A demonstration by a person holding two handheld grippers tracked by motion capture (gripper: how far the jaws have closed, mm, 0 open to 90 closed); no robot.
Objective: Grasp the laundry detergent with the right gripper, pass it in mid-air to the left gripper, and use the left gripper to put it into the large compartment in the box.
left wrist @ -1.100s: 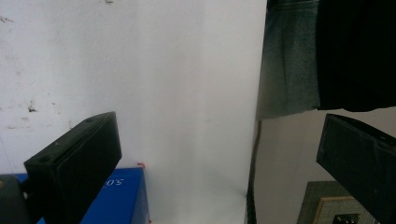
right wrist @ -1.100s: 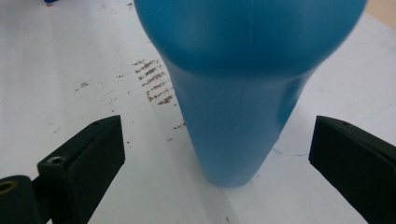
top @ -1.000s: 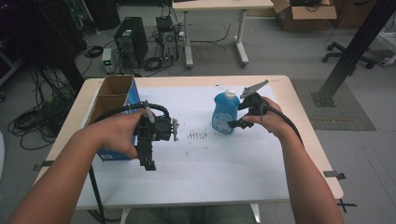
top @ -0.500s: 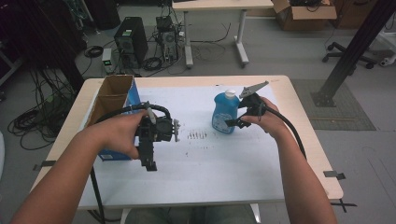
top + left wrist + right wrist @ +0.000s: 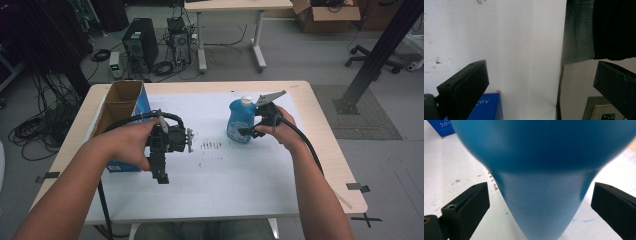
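In the high view the right forearm runs up from the lower right of the frame, the hand curled round the right tongs (image 5: pixel 246 131) just right of centre, their tips pointing left at the blue bottle (image 5: pixel 240 120), which stands upright on the white-covered bench (image 5: pixel 260 185) a little above and right of the middle. In the right gripper view the bottle's blurred blue body fills the top and narrows downward between the two jaws, which stand spread on either side of it with a gap showing at each; they are around it, not pinching it. The left forearm comes in from the lower left, the hand holding the left tongs (image 5: pixel 161 176) left of centre, tips pointing toward the bottom of the frame, just beside the open box (image 5: pixel 121 107) at the bench's left edge. In the left gripper view (image 5: pixel 541 82) these jaws are spread wide with only the white bench top and a blue corner of the box (image 5: pixel 489 106) between them. Against the frames half a second and a second ago, both hands, the bottle and the box sit in nearly the same places; no clear shift shows
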